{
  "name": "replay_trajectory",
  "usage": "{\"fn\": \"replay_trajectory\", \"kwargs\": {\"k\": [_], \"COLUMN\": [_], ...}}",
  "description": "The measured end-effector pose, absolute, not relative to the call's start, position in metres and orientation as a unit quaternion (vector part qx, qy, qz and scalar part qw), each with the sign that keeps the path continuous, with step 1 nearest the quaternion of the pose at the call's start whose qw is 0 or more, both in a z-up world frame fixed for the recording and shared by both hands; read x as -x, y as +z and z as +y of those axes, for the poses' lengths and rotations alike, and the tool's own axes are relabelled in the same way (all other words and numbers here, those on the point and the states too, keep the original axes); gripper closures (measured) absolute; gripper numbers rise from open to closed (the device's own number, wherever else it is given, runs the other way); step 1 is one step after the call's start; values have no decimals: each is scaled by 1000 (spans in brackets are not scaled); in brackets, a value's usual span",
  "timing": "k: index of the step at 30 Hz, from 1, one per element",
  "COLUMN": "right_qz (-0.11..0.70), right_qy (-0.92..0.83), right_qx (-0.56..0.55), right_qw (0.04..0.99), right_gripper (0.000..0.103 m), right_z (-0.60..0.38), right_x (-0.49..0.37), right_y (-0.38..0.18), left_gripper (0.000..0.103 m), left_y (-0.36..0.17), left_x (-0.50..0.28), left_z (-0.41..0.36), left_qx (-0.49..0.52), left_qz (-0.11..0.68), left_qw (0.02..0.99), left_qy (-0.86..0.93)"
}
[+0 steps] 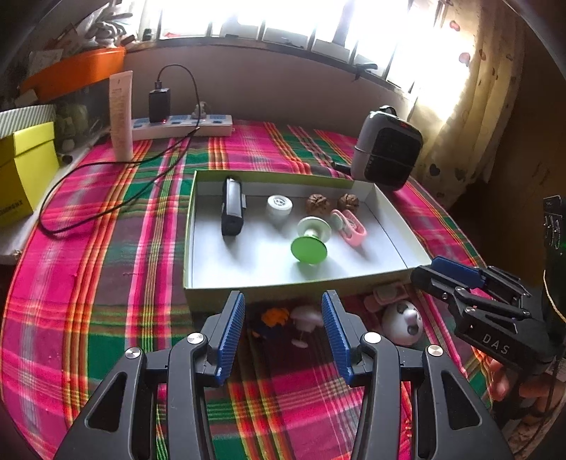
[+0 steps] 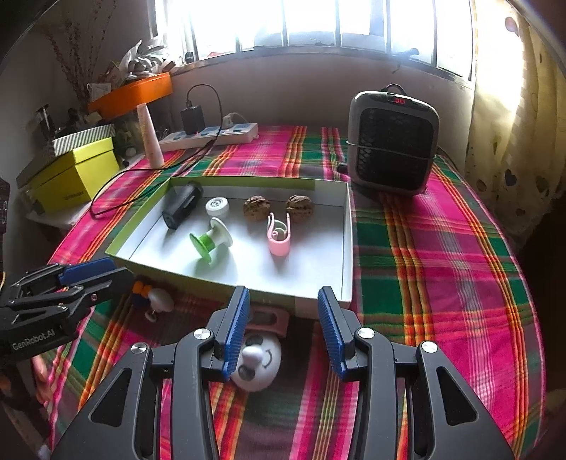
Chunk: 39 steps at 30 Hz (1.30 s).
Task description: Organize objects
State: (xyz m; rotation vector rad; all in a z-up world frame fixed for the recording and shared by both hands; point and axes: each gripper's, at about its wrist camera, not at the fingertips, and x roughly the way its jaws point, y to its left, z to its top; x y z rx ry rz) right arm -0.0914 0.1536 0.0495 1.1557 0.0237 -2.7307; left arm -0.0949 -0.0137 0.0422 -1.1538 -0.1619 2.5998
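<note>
Tray [image 2: 348, 247] on plaid cloth [image 2: 442, 265]; heater [image 2: 392, 141] behind, under bright window [image 2: 318, 21].

A plaid cloth [image 2: 442, 247] covers the table. On it lies an open box [image 2: 318, 300]. Behind the box stand a heater [image 2: 392, 141] and power strip [image 2: 212, 138]; before it lie small toys [image 2: 258, 361].
</note>
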Motion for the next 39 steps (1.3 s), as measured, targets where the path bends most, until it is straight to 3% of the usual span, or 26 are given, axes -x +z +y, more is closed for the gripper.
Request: {"fn": "replay_trajectory", "kwargs": {"k": [16, 24, 39], "right_qz": [-9, -1, 36], "right_qy": [-908, -900, -899], "right_qx": [-406, -422, -425], "right_qw": [102, 113, 96], "right_gripper": [61, 56, 55], "right_z": [158, 151, 141], "right_x": [72, 73, 77], "right_y": [33, 23, 18], "left_gripper": [59, 59, 59], "left_y": [19, 12, 12], "left_x": [89, 93, 90], "left_z": [-10, -8, 1], "left_qx": [429, 441, 443], "left_qz": [-56, -59, -65], "left_qw": [150, 153, 180], "left_qy": [889, 882, 876]}}
